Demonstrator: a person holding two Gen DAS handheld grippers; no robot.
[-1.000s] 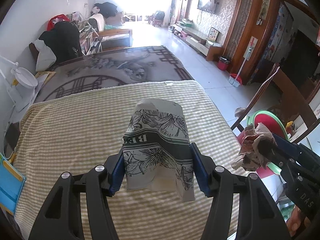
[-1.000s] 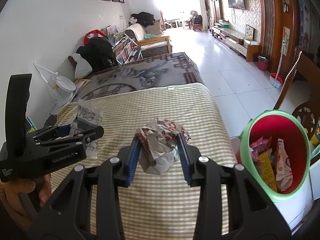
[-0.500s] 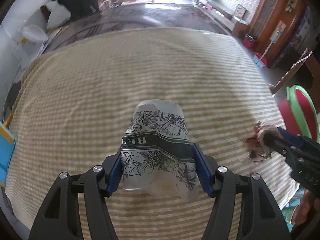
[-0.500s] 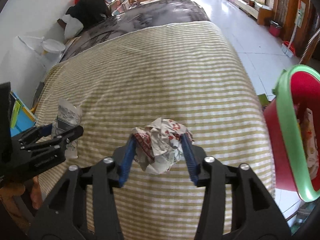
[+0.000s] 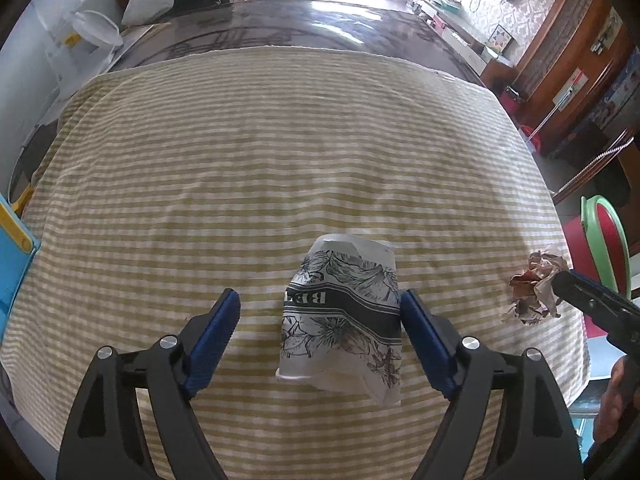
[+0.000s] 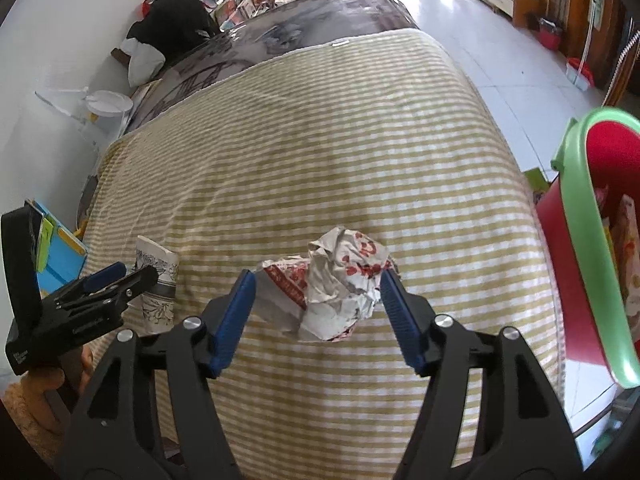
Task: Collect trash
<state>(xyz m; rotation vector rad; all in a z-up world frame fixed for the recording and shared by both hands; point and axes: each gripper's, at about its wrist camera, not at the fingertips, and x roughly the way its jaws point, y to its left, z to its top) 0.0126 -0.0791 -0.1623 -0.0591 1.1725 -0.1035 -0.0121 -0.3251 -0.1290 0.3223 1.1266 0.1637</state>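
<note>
Covering the table, a green-white striped cloth [image 5: 280, 152]. Red bin w/ green rim [image 6: 588, 216] at its right edge, wrappers inside. L gripper [image 5: 320, 316] jaws apart around crushed floral paper cup [image 5: 344, 312], right pad touching. R gripper [image 6: 318, 300] jaws apart around crumpled red-white paper ball [image 6: 332, 284] on cloth.

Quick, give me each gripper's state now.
Left gripper: open, jaws spread around the flower-printed paper cup on the striped cloth.
Right gripper: open, jaws either side of the crumpled red-and-white paper ball.
</note>
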